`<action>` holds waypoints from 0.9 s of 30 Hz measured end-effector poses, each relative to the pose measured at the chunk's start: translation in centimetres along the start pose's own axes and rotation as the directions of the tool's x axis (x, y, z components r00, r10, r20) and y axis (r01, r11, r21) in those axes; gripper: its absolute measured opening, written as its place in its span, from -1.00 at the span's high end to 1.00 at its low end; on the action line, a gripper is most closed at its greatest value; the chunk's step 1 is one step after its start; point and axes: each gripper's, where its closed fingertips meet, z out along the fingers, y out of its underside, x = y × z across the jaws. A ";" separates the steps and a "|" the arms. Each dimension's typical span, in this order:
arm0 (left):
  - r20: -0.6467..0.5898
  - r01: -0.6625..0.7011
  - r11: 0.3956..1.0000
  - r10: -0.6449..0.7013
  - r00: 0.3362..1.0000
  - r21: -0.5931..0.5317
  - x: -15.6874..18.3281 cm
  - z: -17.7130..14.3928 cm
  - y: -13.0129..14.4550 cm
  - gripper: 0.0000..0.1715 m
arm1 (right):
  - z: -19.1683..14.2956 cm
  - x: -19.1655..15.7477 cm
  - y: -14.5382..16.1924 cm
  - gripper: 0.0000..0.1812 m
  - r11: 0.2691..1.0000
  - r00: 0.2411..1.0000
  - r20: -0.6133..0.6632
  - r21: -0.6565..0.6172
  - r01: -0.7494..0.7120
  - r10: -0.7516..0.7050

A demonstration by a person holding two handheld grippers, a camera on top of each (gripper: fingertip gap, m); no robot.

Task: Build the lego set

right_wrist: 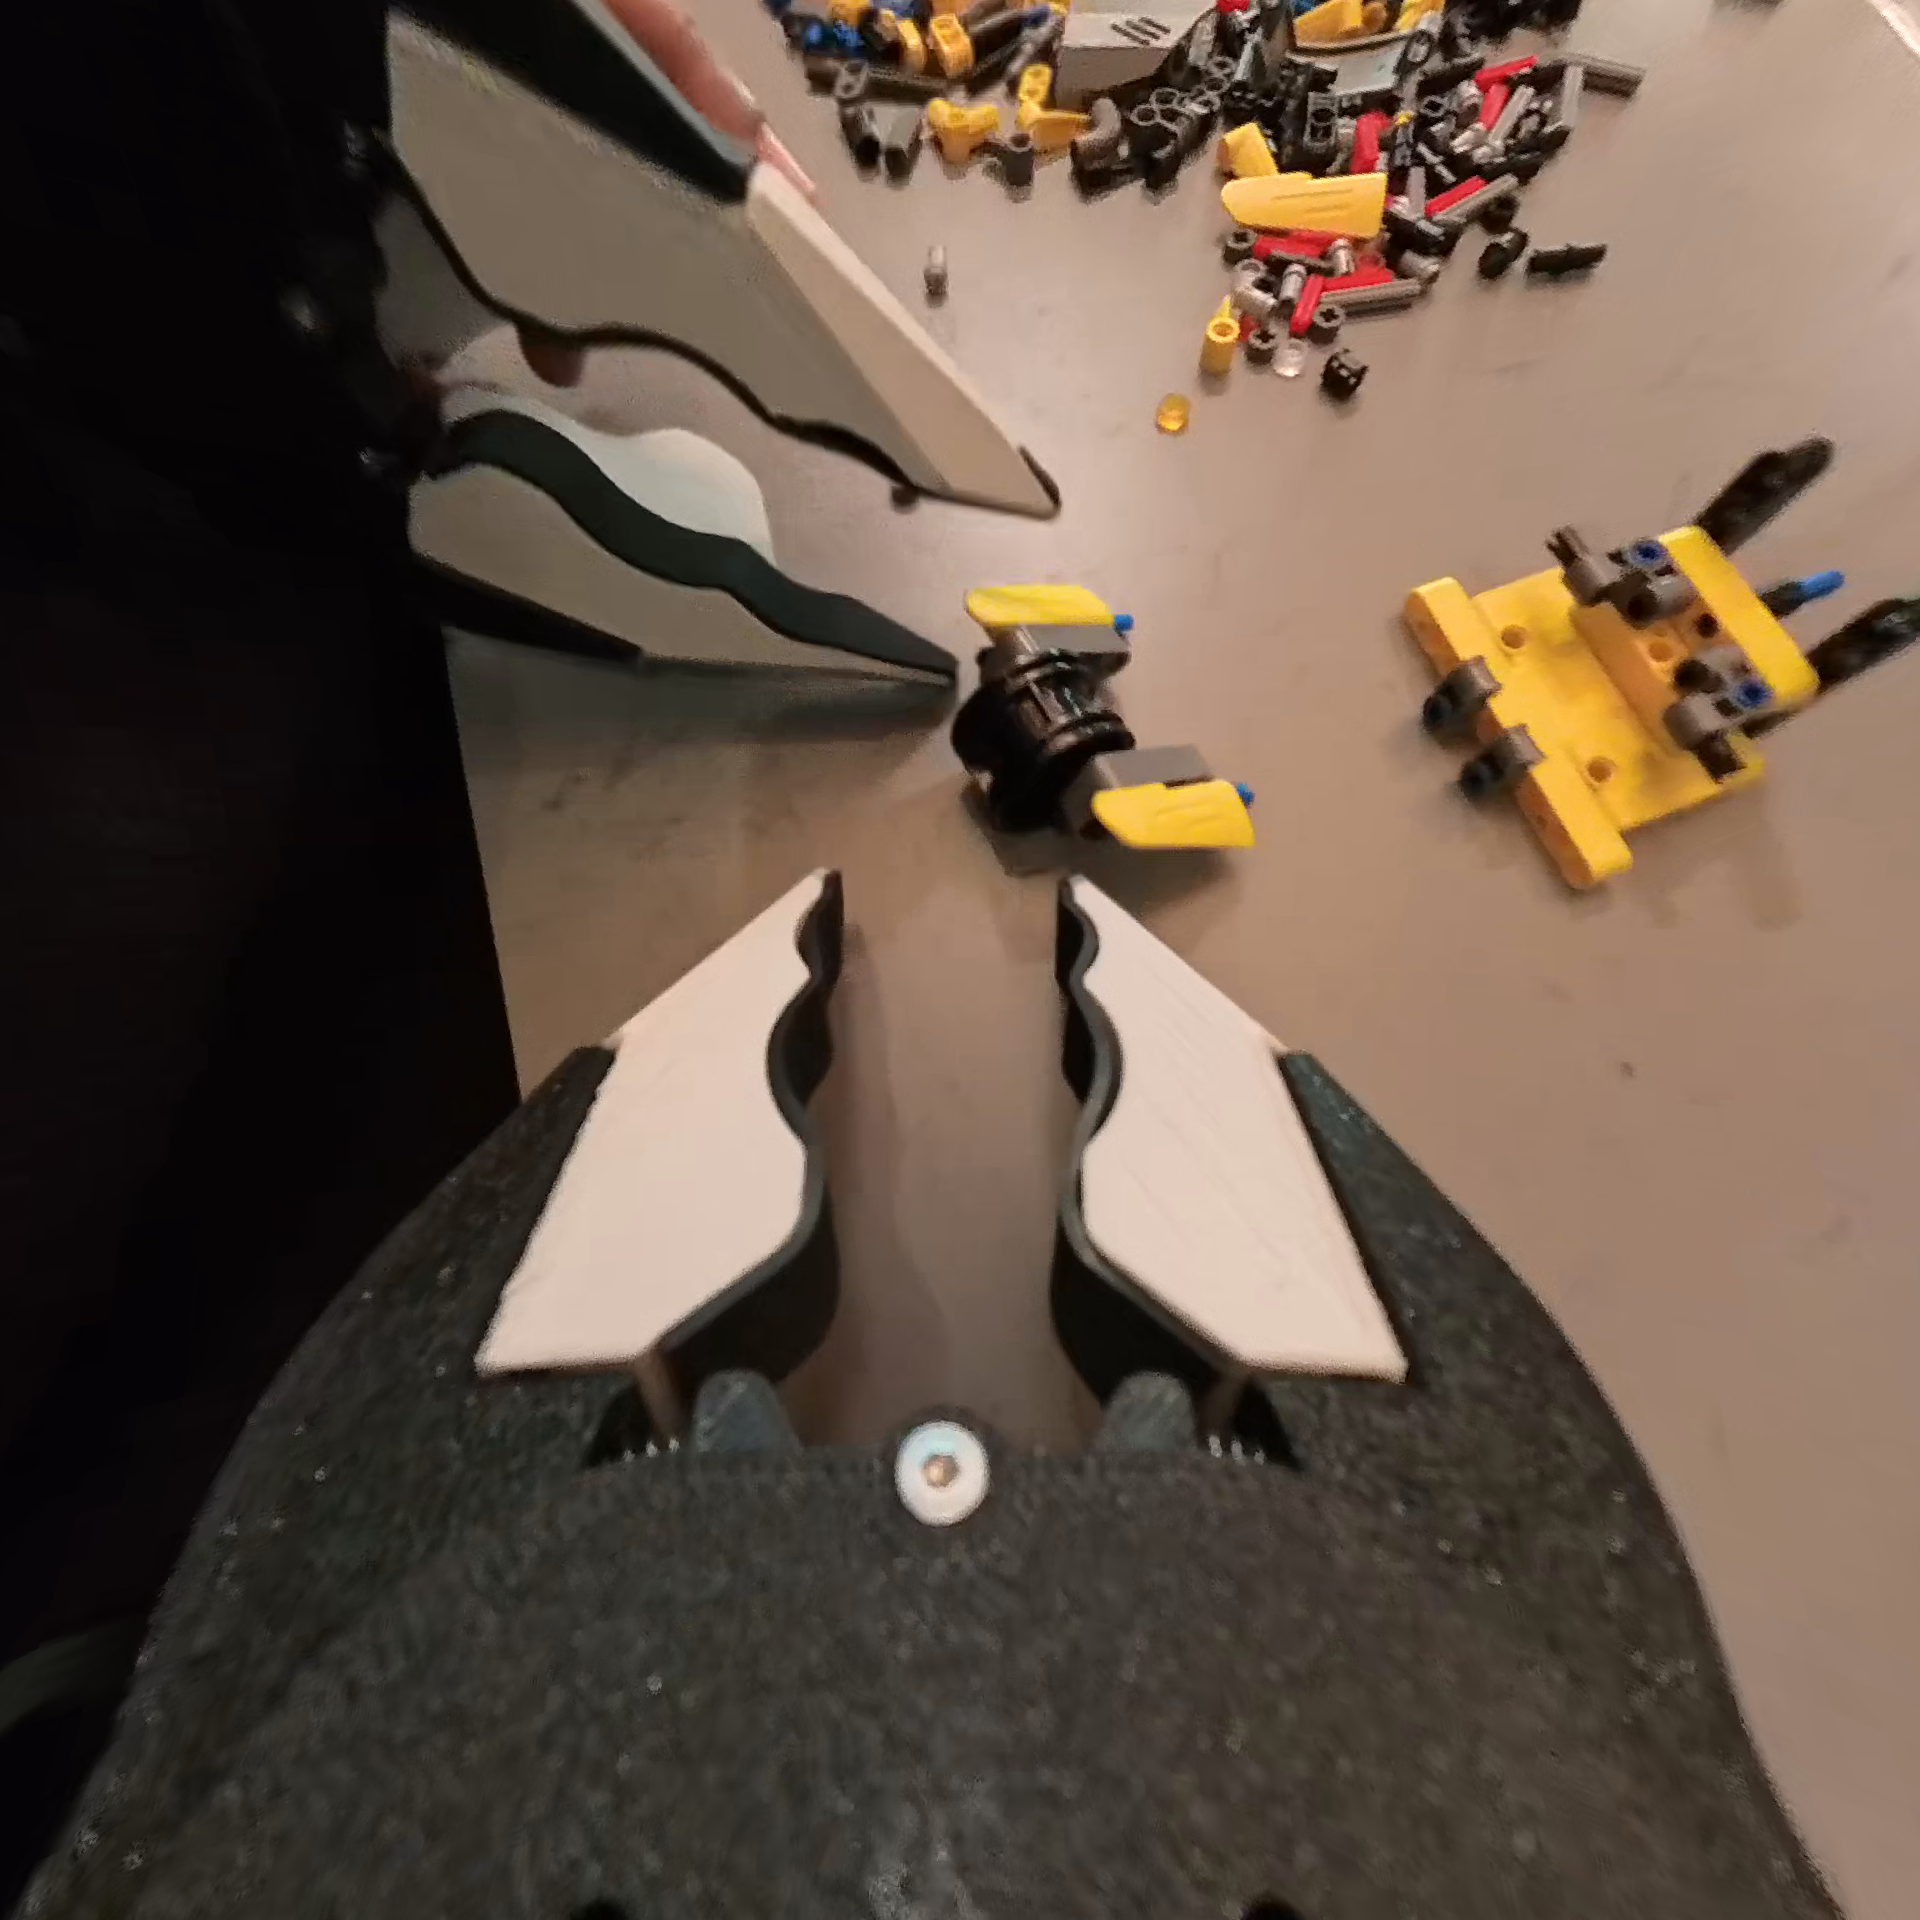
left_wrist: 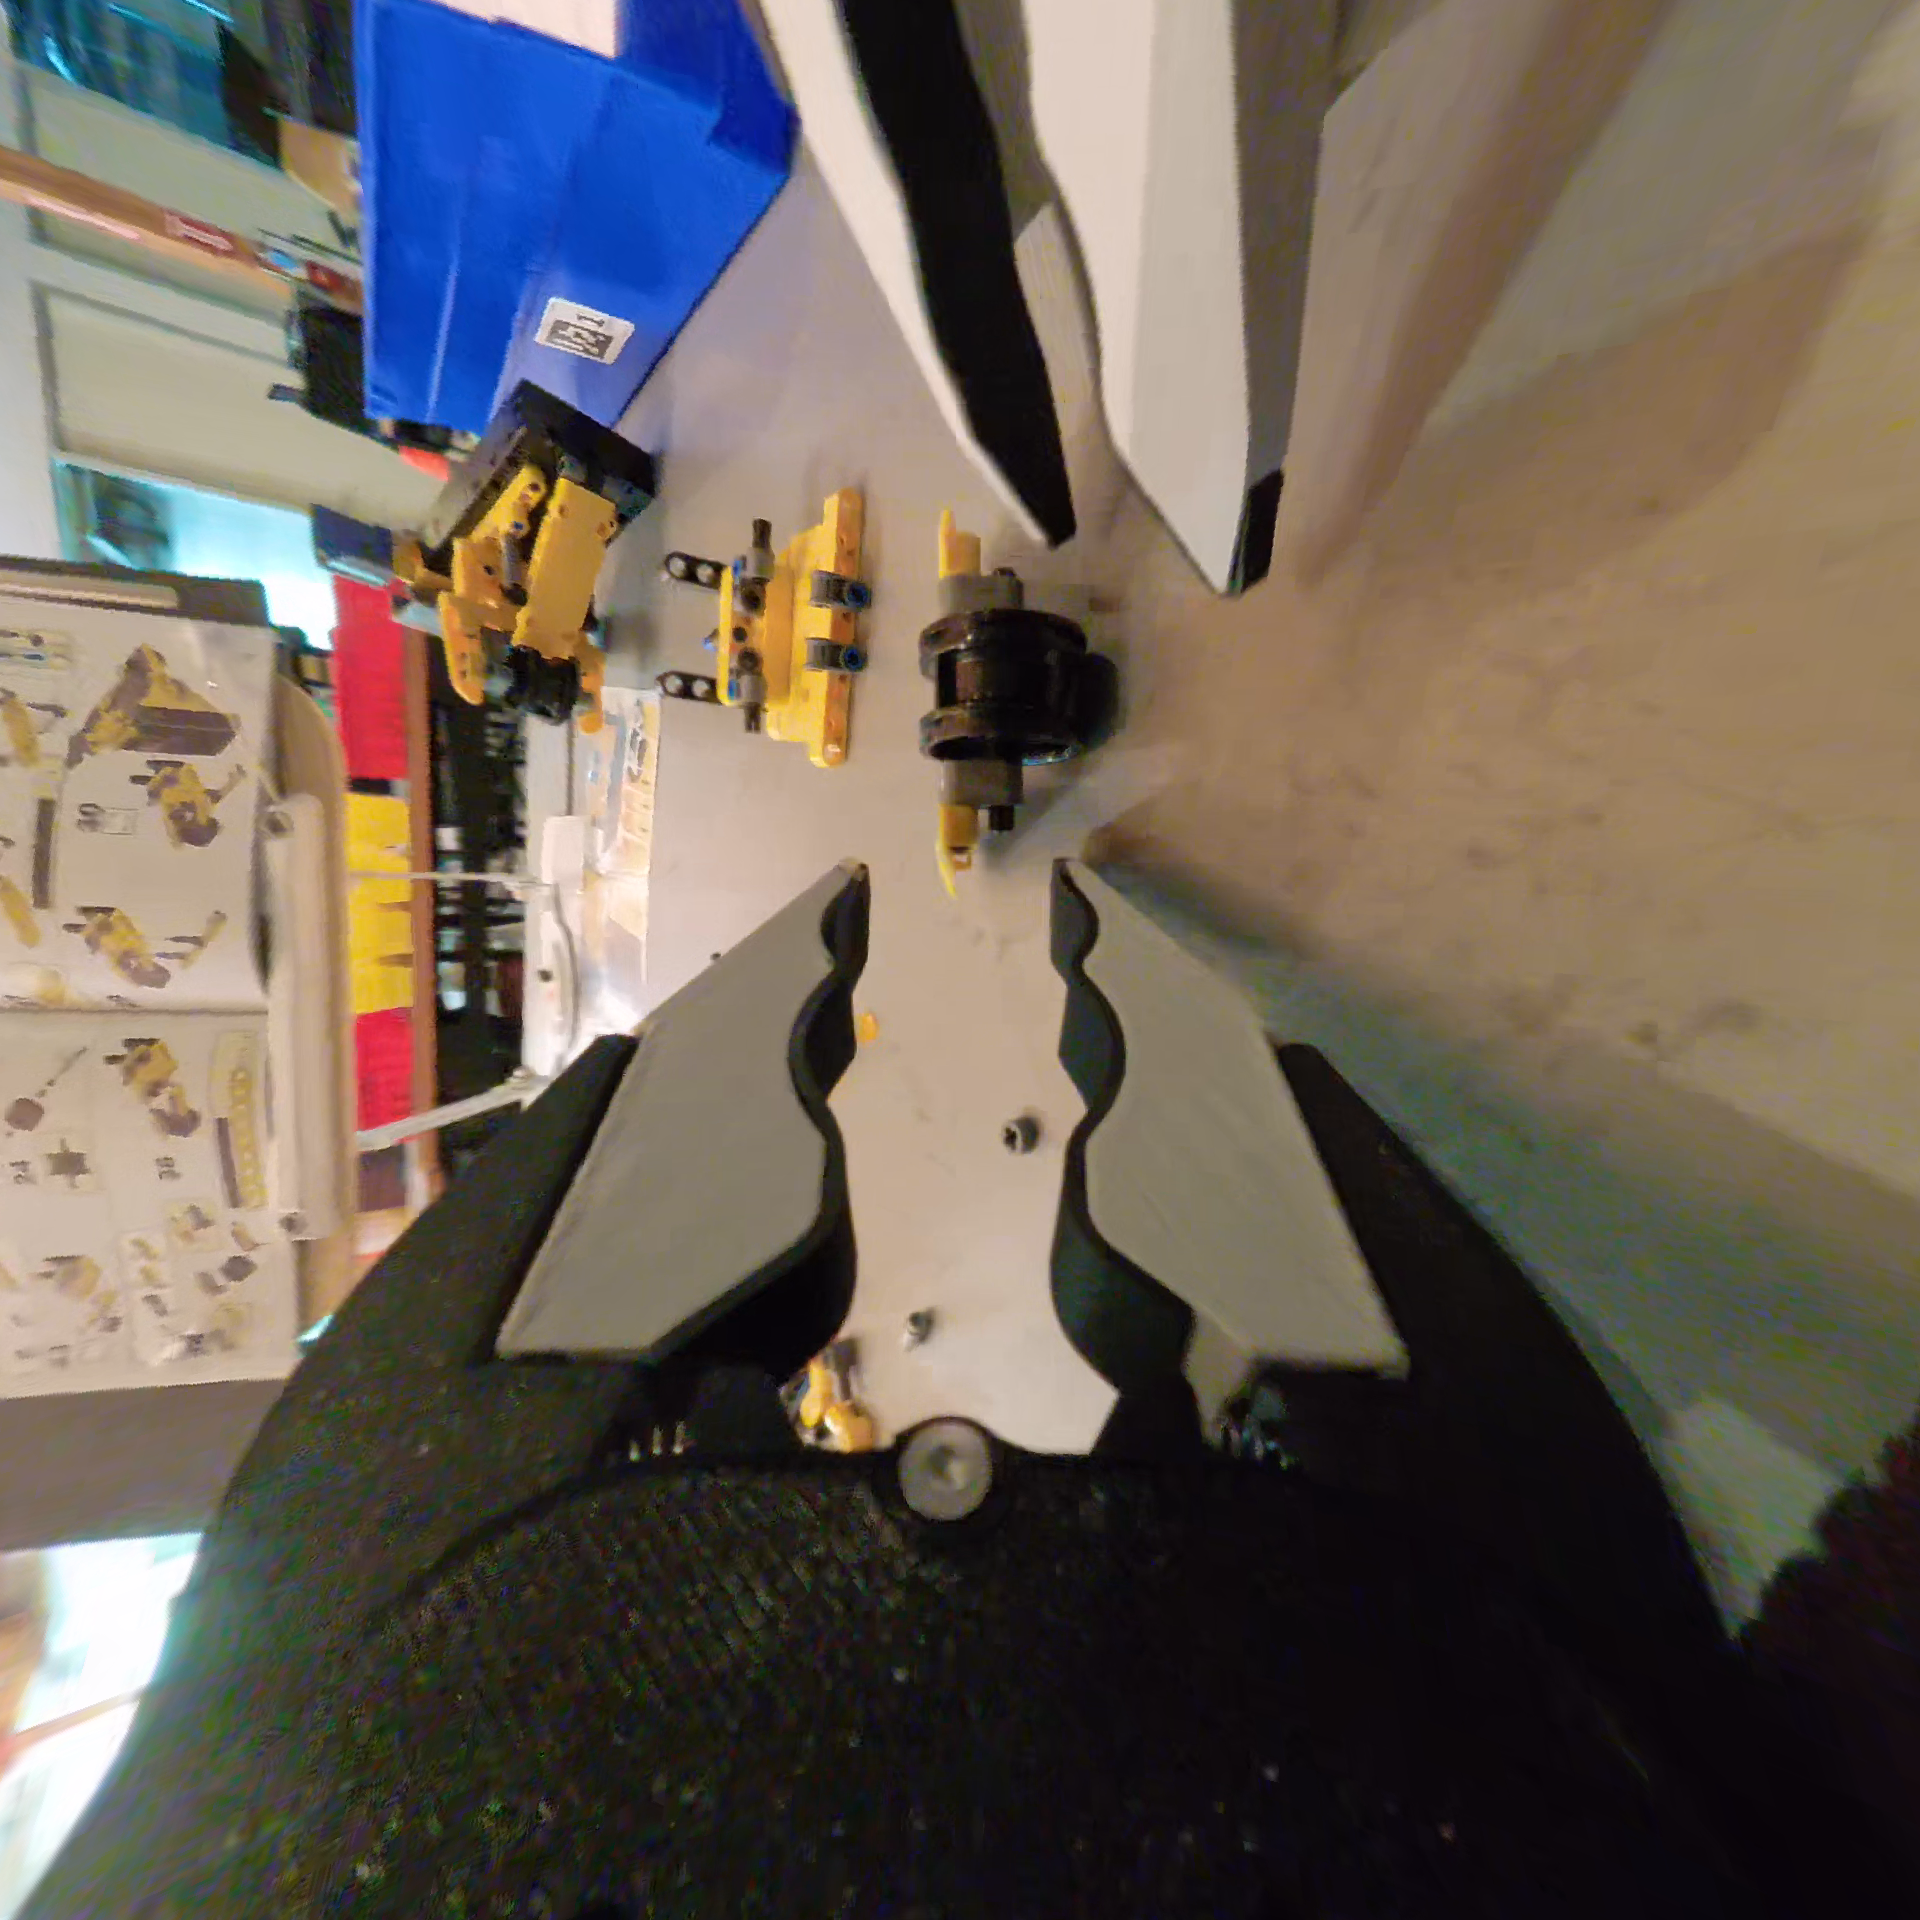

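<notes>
A small black wheel assembly with two yellow wing pieces lies on the grey table. My left gripper is open and empty, its tips just short of the assembly's end. It shows in the right wrist view at the upper left, tips beside the wheel. My right gripper is open and empty, a short way in front of the wheel. It shows in the left wrist view from above, tips close to the wheel. A flat yellow plate assembly with grey and black pins lies beyond.
A larger yellow and black build stands by a blue box. An open instruction booklet is propped at the left. A pile of loose pieces covers the far table. The table edge runs along the left. There is about 6 cm between the tips of the two grippers.
</notes>
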 end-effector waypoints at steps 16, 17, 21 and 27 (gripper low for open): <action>-0.567 0.710 0.696 -0.627 0.534 -0.102 1.5 -1.9 0.4 0.57 | -1.3 3.4 -0.6 0.52 0.893 0.899 0.125 0.121 -0.433 0.419; -0.584 0.718 0.689 -0.625 0.518 -0.101 1.7 -1.9 0.0 0.58 | -1.3 3.4 -0.7 0.54 0.889 0.896 0.136 0.127 -0.439 0.423; -0.648 0.749 0.655 -0.616 0.448 -0.104 2.1 -2.1 -1.3 0.58 | -1.3 3.3 -1.2 0.56 0.880 0.889 0.158 0.146 -0.451 0.430; -0.654 0.765 0.635 -0.624 0.428 -0.105 1.9 -1.4 -1.7 0.54 | -0.8 3.1 -1.4 0.58 0.869 0.874 0.185 0.137 -0.476 0.450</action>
